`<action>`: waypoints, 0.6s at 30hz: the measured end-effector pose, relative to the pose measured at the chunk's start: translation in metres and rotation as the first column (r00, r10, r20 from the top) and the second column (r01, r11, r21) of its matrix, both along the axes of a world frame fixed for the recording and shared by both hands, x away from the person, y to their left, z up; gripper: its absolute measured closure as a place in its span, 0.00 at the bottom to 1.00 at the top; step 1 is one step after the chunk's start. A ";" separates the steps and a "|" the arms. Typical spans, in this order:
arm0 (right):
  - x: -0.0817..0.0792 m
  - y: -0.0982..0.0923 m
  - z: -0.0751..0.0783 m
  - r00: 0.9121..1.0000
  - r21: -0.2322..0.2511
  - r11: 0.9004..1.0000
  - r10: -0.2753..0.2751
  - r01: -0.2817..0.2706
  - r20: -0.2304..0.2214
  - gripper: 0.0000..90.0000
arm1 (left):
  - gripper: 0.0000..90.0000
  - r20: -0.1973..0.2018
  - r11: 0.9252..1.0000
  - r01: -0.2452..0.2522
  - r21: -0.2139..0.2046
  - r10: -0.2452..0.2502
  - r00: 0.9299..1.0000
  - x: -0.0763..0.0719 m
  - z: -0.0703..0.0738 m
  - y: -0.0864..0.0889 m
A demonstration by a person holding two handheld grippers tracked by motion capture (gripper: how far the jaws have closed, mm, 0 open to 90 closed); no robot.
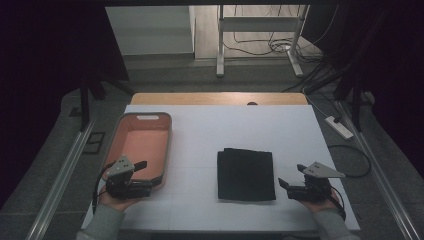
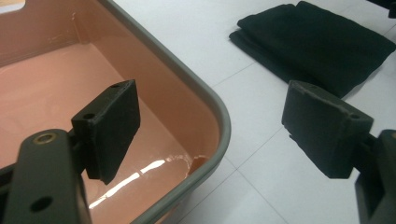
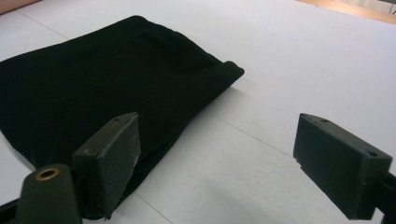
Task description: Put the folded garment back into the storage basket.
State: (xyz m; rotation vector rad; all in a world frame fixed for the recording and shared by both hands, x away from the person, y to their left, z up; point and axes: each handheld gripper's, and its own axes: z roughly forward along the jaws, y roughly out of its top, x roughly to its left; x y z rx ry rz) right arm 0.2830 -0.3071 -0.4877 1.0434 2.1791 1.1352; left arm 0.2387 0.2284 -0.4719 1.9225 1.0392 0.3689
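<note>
A folded black cloth lies flat on the white table, right of centre. An empty salmon-pink bin with a grey rim stands at the left. My left gripper is open at the bin's near right corner, one jaw over the bin's inside and the other over the table. My right gripper is open just right of the cloth, jaws apart with nothing between them. The cloth lies under and beyond its left jaw. The left gripper view also shows the cloth farther off.
The white table top has bare room behind the cloth and between cloth and bin. A wooden edge runs along the far side. Beyond it stand a white frame and floor cables. A power strip lies on the floor at right.
</note>
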 end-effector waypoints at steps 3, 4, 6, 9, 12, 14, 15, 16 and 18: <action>0.000 -0.001 0.000 1.000 0.005 1.000 -0.003 0.003 -0.004 0.17 | 0.22 -0.002 1.000 0.002 -0.004 -0.002 1.000 0.002 0.002 -0.002; 0.000 -0.002 0.000 1.000 0.006 1.000 -0.004 0.004 -0.004 0.17 | 0.22 -0.001 1.000 0.004 -0.004 -0.004 1.000 0.002 0.002 -0.003; -0.001 -0.002 0.000 1.000 0.009 1.000 -0.004 0.004 -0.003 0.17 | 0.22 0.000 1.000 0.008 -0.007 -0.008 1.000 0.003 0.003 -0.004; -0.001 -0.001 0.000 1.000 0.007 1.000 -0.003 0.003 -0.005 0.17 | 0.22 -0.003 1.000 0.011 -0.008 -0.011 1.000 0.003 0.004 -0.006; -0.002 -0.001 0.000 1.000 0.006 1.000 -0.002 0.002 -0.003 0.17 | 0.22 -0.003 1.000 0.015 -0.010 -0.015 1.000 0.004 0.006 -0.009; -0.002 -0.001 0.000 1.000 0.009 1.000 0.000 0.000 -0.004 0.18 | 0.22 -0.005 1.000 0.022 -0.015 -0.022 1.000 0.006 0.007 -0.012; -0.002 -0.001 0.000 1.000 0.010 1.000 0.001 -0.001 -0.004 0.18 | 0.22 -0.007 1.000 0.024 -0.016 -0.025 1.000 0.007 0.008 -0.013; -0.002 -0.001 0.000 1.000 0.010 1.000 0.002 -0.002 -0.005 0.18 | 0.22 -0.007 1.000 0.025 -0.017 -0.025 1.000 0.007 0.008 -0.014; -0.001 0.000 0.000 1.000 0.008 1.000 0.007 -0.007 -0.004 0.18 | 0.22 -0.009 0.999 0.033 -0.014 -0.033 0.999 0.009 0.010 -0.017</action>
